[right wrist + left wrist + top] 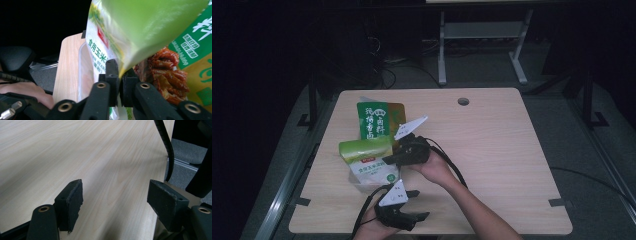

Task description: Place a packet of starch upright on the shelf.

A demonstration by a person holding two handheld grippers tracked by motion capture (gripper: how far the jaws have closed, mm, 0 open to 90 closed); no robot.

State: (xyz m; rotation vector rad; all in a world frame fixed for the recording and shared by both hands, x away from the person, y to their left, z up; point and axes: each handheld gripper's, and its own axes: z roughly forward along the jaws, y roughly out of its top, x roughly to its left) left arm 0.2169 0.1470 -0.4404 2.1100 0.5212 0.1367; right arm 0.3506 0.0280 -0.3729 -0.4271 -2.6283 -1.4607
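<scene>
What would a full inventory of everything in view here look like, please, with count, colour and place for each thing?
starch bag: one, light green top with white lower half, left of table centre, an edge pinched by the right gripper.
seasoning packet: one, dark green and orange-brown, lying behind the starch bag.
clear container: one, transparent, under the starch bag.
table: one, pale wood, with a round cable hole near the far edge.
metal frame: one, grey-white, on the floor beyond the table.
right gripper: one, black with a white plate on top, mid-table, jaws shut on the starch bag.
left gripper: one, black with a white plate on top, near the table's front edge, jaws open over bare wood.
</scene>
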